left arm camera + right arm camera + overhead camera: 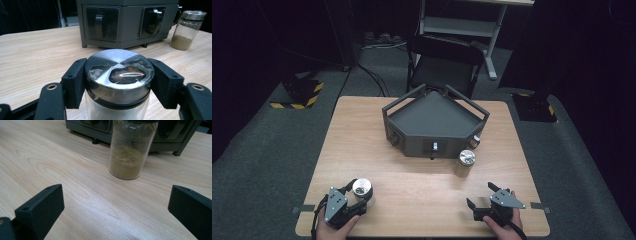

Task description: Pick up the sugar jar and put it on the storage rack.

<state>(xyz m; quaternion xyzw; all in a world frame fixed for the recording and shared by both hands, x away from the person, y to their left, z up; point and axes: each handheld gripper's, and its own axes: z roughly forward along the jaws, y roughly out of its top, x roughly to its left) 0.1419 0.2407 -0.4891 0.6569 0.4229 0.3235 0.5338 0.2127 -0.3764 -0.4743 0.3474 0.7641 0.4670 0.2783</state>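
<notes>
Nearest, the left gripper (117, 82) clamps the near jar (118, 75) at its metal lid, low at the table's (422, 190) front left. The right gripper (115, 212) stands wide open and empty, facing the far jar (128, 157). Beyond stands the rack (434, 125). Advice: lift straight, keep the jar upright, since a lid-level grip may slip.
</notes>
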